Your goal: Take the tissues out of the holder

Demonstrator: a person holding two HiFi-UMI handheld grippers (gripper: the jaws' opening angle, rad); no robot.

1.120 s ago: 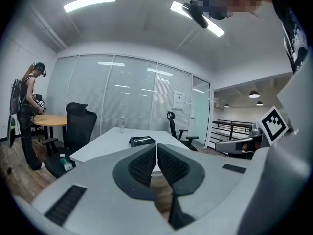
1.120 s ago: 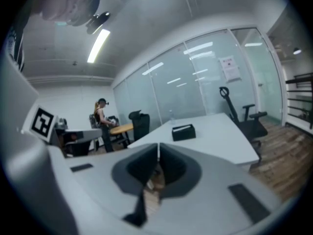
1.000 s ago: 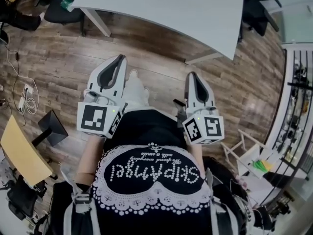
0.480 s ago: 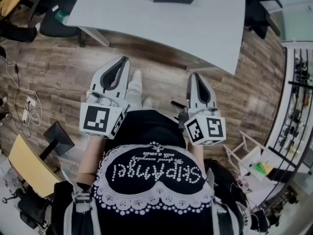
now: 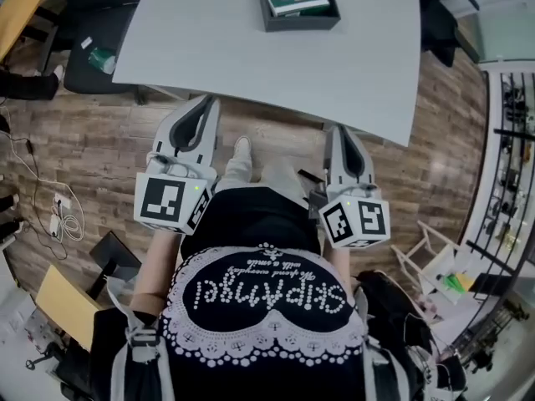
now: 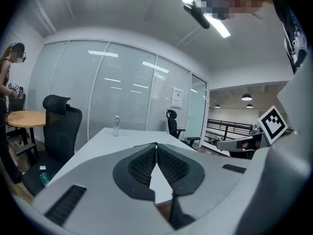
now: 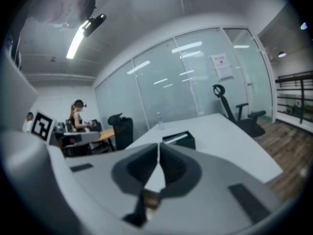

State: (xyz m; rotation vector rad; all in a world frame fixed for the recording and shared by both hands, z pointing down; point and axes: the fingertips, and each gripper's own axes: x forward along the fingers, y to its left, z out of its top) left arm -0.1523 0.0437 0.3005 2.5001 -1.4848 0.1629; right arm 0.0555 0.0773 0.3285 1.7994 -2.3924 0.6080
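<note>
A dark rectangular holder (image 5: 298, 7) stands on the white table (image 5: 251, 48), far from its near edge, with a green tissue pack (image 5: 298, 1) lying in it. The right gripper view shows the same holder (image 7: 180, 140) ahead on the tabletop. My left gripper (image 5: 206, 100) is shut and holds nothing, its tips just short of the table's near edge. My right gripper (image 5: 342, 129) is also shut and holds nothing, its tips at the same edge. In each gripper view the jaws meet in a closed line, on the left gripper (image 6: 156, 145) and the right gripper (image 7: 159, 145).
A water bottle (image 6: 116, 126) stands far back on the table. Black office chairs (image 5: 92, 23) sit left of the table, one with a green bottle (image 5: 100, 59) on its seat. Cables (image 5: 63, 215) lie on the wood floor. A person (image 7: 78, 116) stands at a round table behind.
The table has come closer and the whole holder with its tissue pack has come into sight. Both grippers stay shut and now reach the table's near edge.
</note>
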